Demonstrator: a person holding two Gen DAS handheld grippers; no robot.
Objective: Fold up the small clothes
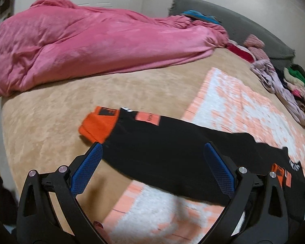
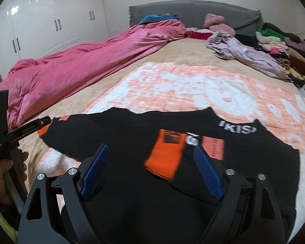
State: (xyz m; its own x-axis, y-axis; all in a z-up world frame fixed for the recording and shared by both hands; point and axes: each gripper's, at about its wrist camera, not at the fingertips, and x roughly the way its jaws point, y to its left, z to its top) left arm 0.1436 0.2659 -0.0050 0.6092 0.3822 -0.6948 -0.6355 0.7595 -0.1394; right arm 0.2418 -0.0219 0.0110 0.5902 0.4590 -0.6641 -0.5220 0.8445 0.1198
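Note:
A black long-sleeved top [image 2: 132, 134] with white lettering lies flat on a peach-and-white blanket [image 2: 183, 85]. One sleeve is folded across its body, and that sleeve's orange cuff [image 2: 164, 158] lies just beyond my right gripper [image 2: 151, 148]. This gripper hovers open over the top. The other sleeve [image 1: 162, 152] stretches out sideways and ends in an orange cuff [image 1: 97, 125] on the beige bedspread. My left gripper [image 1: 153, 145] is open above that sleeve, with nothing between its blue pads [image 1: 87, 172].
A crumpled pink duvet [image 1: 81, 46] fills the bed's far left. Loose clothes [image 2: 244, 48] and a stacked pile [image 2: 284, 46] lie at the far right by the grey headboard [image 2: 193, 14]. White wardrobes [image 2: 50, 20] stand behind. A hand [image 2: 7, 167] grips the left tool.

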